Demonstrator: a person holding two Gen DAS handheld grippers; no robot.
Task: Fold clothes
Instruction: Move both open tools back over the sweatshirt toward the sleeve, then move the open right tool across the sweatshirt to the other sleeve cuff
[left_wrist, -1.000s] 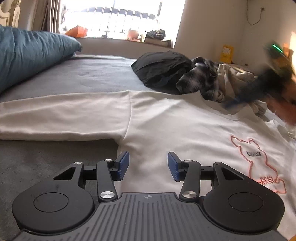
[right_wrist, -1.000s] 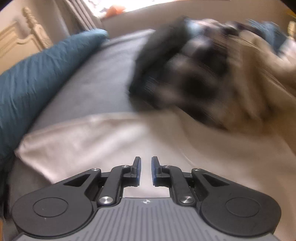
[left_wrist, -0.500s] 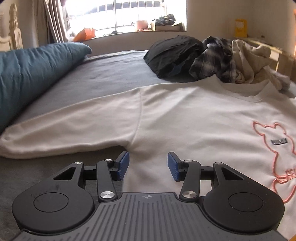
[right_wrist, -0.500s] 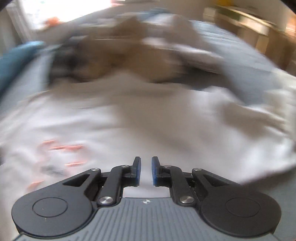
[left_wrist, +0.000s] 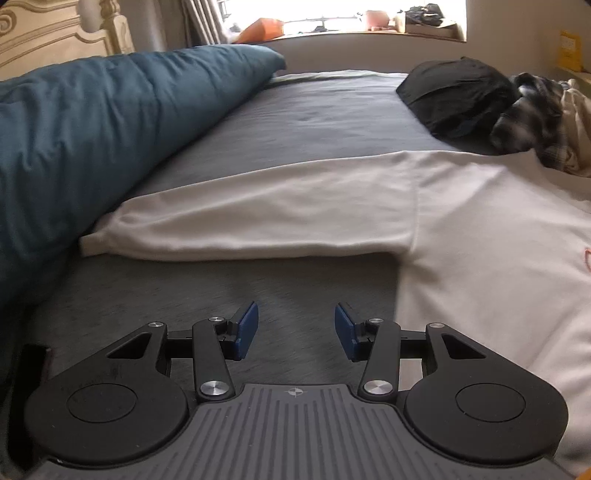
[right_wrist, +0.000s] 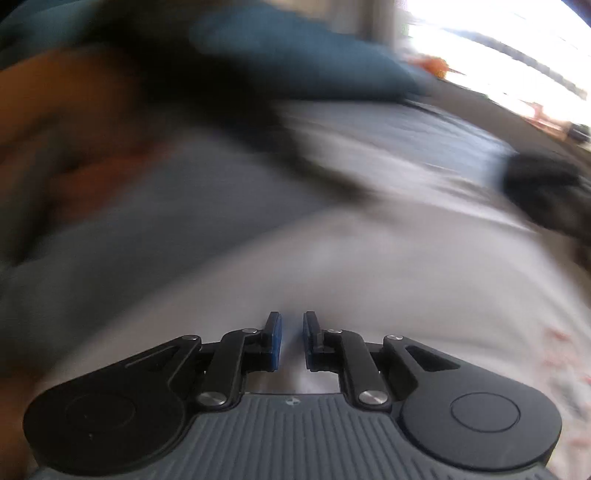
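Note:
A white sweatshirt (left_wrist: 480, 229) lies flat on the grey bed sheet (left_wrist: 332, 110), its left sleeve (left_wrist: 258, 214) stretched out toward a blue duvet. My left gripper (left_wrist: 295, 314) is open and empty, over bare sheet just below the sleeve and left of the sweatshirt's side edge. The right wrist view is heavily blurred. There my right gripper (right_wrist: 291, 321) hovers over the sweatshirt (right_wrist: 369, 266), its blue pads a narrow gap apart with nothing between them. An orange print shows at the sweatshirt's right edge (right_wrist: 557, 343).
A bulky blue duvet (left_wrist: 92, 140) fills the left side in front of a cream headboard (left_wrist: 55, 29). A black garment (left_wrist: 458, 92) and a plaid shirt (left_wrist: 528, 114) are heaped at the far right. A window sill with clutter (left_wrist: 369, 22) runs behind the bed.
The left view swung left, so the left gripper went from over the sweatshirt's body to bare sheet under the sleeve. The right gripper swept fast across the sweatshirt. Neither jaw gap changed.

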